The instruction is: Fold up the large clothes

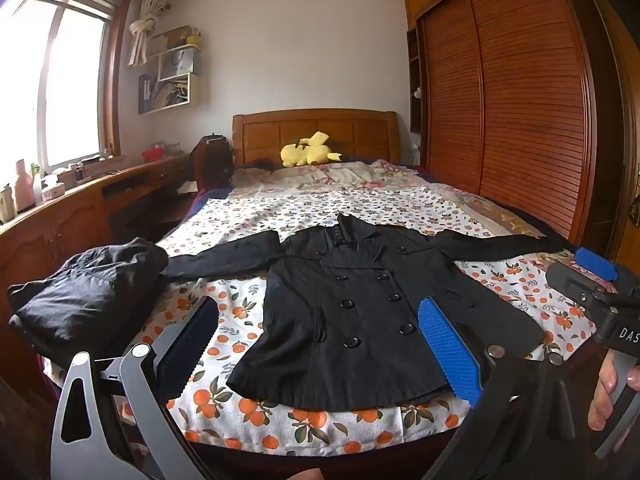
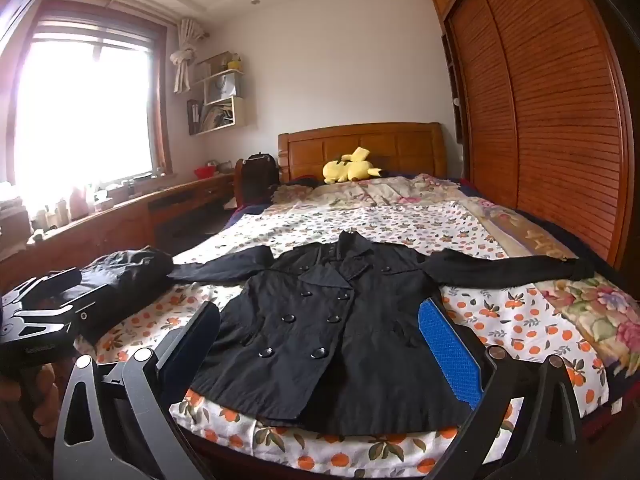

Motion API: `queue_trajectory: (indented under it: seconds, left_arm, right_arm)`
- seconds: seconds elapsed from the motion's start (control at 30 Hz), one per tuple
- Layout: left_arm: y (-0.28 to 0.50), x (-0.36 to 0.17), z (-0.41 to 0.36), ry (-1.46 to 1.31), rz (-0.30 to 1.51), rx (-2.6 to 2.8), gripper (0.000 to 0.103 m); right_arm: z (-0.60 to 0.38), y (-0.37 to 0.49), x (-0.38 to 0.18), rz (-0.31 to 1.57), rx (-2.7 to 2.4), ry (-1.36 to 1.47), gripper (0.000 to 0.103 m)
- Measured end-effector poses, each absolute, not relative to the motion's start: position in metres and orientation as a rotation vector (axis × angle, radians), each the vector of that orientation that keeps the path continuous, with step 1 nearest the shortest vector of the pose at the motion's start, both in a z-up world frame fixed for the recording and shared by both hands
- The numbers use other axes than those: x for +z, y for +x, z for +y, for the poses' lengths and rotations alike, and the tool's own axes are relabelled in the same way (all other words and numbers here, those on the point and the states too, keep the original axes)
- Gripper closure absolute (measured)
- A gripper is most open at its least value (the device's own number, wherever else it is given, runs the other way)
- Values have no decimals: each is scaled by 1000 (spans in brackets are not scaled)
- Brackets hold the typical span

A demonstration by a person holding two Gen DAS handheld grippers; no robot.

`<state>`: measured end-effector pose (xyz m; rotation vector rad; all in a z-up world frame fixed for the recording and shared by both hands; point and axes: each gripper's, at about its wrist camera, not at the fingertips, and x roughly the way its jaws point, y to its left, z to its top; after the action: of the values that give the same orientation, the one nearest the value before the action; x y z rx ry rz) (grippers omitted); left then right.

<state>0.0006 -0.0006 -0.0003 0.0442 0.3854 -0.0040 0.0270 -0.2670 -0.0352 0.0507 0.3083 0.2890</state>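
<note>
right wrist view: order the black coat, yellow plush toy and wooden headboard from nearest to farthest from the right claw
1. black coat: spread flat on the bed, hem lying right in front of the open right claw.
2. yellow plush toy: far end of the bed, on the bedding.
3. wooden headboard: just behind the toy, against the back wall.

daylight comes from the window (image 2: 84, 112) on the left, which blows out to pure white in the right wrist view and washes the sill in haze. the wall (image 1: 304, 52) is evenly lit; the wardrobe (image 1: 520, 92) glows warm. the coat (image 1: 360, 308) is so dark that its folds barely show, perhaps underexposed. fisheye bends the wardrobe and frame edges, and the corners go black. both pictures are slightly soft.
</note>
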Motion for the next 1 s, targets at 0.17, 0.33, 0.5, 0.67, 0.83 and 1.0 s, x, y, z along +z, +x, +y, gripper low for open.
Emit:
queue_trajectory:
  seconds: [0.17,0.33,0.5,0.67,0.83,1.0]
  left_arm:
    - [0,0,-1,42,381,0,2]
    - [0,0,0,37,384,-3,2]
    - [0,0,0,35,381,-3,2]
    - [1,2,-1,35,378,-3,2]
    - [-3,10,-4,40,372,0,2]
    - [-6,11,-4,38,364,-1,2]
  right_arm:
    - [-268,26,-35,307,287,55,7]
    - [-262,22,-34,307,290,58,7]
    - [-271,24,-34,310,292,65,7]
    - [-272,26,-33,310,291,66,7]
    - [-271,25,-31,308,289,66,7]
    - [-272,26,-30,305,288,67,7]
